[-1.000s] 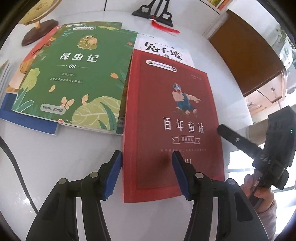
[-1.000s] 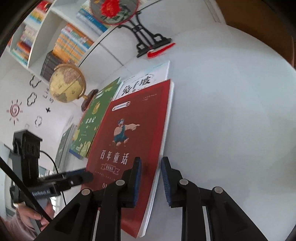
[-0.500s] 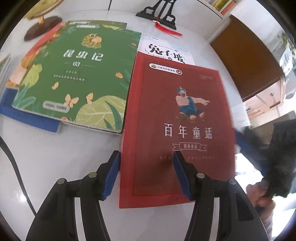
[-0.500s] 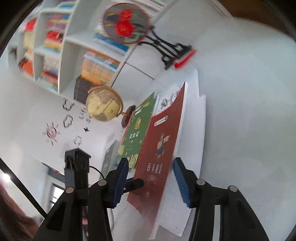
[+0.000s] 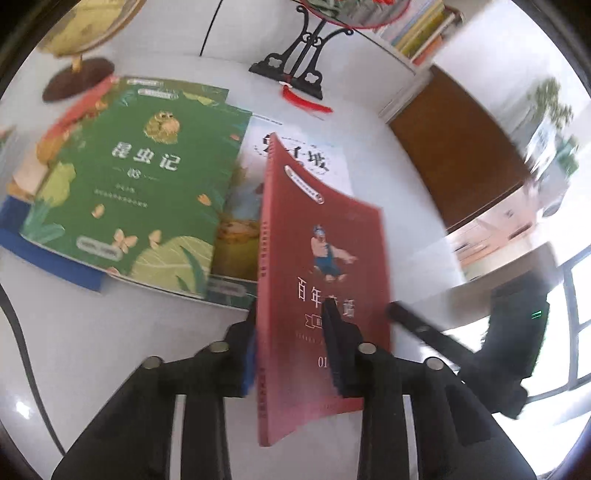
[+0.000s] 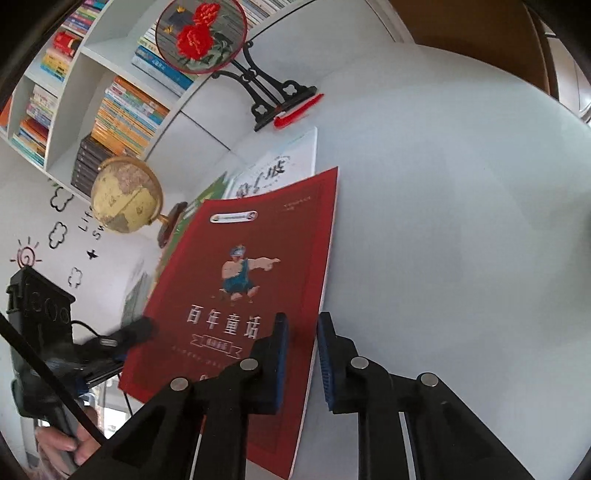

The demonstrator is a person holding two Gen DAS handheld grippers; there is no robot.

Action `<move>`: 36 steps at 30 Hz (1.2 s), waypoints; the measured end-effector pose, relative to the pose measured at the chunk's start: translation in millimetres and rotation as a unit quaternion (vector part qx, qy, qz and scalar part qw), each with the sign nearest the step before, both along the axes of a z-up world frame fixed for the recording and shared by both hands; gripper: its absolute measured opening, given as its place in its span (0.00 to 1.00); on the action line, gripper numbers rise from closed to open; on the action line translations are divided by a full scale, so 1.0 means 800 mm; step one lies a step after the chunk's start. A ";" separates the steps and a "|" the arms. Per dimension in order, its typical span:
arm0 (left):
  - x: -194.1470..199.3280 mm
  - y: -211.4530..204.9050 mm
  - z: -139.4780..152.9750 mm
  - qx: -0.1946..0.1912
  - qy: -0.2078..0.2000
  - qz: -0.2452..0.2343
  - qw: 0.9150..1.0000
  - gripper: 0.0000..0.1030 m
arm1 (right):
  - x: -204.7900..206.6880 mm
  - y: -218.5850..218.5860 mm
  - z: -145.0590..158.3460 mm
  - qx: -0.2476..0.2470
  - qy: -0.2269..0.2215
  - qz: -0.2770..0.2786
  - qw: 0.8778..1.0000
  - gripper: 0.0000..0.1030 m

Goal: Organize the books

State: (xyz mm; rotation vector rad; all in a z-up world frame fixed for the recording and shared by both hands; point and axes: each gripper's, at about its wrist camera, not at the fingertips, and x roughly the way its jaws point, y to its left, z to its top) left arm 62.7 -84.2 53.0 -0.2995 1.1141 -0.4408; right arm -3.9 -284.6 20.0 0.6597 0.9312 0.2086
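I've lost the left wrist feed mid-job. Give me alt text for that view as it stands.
The left gripper, jaws just closed, is clamped on the near edge of the red book, tilting it up off the white table. Behind it lie a green book and a white book, with a globe at the back.

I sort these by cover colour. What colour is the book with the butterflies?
Green, with pale leaves and butterflies; the green book shows best in the left wrist view.
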 end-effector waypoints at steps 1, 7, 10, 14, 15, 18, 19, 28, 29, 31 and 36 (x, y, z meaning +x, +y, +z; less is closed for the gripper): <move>0.001 0.001 -0.001 0.009 0.000 0.000 1.000 0.17 | -0.003 -0.003 0.003 0.020 -0.011 0.001 1.000 0.16; -0.003 0.019 -0.017 0.030 0.021 0.002 0.999 0.17 | -0.008 -0.012 0.004 0.088 -0.032 0.003 0.996 0.21; -0.005 0.028 -0.025 0.043 0.028 0.010 0.999 0.17 | -0.005 -0.004 -0.001 0.077 -0.020 0.008 0.997 0.24; -0.009 0.036 -0.030 0.041 0.036 0.014 0.998 0.18 | -0.007 0.001 -0.011 0.082 -0.002 0.006 0.997 0.24; -0.010 0.036 -0.030 0.044 0.033 0.012 0.998 0.20 | -0.007 0.004 -0.015 0.073 0.008 0.008 0.997 0.23; -0.013 0.033 -0.033 0.059 0.030 0.006 0.998 0.22 | -0.013 0.009 -0.013 0.048 0.005 0.003 0.999 0.24; -0.013 0.033 -0.035 0.060 0.032 0.007 0.998 0.23 | -0.014 0.010 -0.013 0.047 0.001 0.002 0.999 0.24; -0.011 0.053 -0.039 0.058 0.023 0.032 0.998 0.27 | 0.001 0.013 -0.016 0.107 -0.012 0.039 0.993 0.37; -0.010 0.056 -0.039 0.056 0.025 0.034 0.998 0.27 | -0.003 0.012 -0.010 0.127 -0.032 0.053 0.990 0.37; -0.011 0.055 -0.039 0.063 0.022 0.035 0.997 0.28 | -0.012 0.016 0.004 0.141 -0.067 0.079 0.985 0.36; -0.013 0.063 -0.039 0.055 0.030 0.049 0.997 0.28 | -0.008 0.034 -0.006 0.053 -0.018 0.083 0.995 0.26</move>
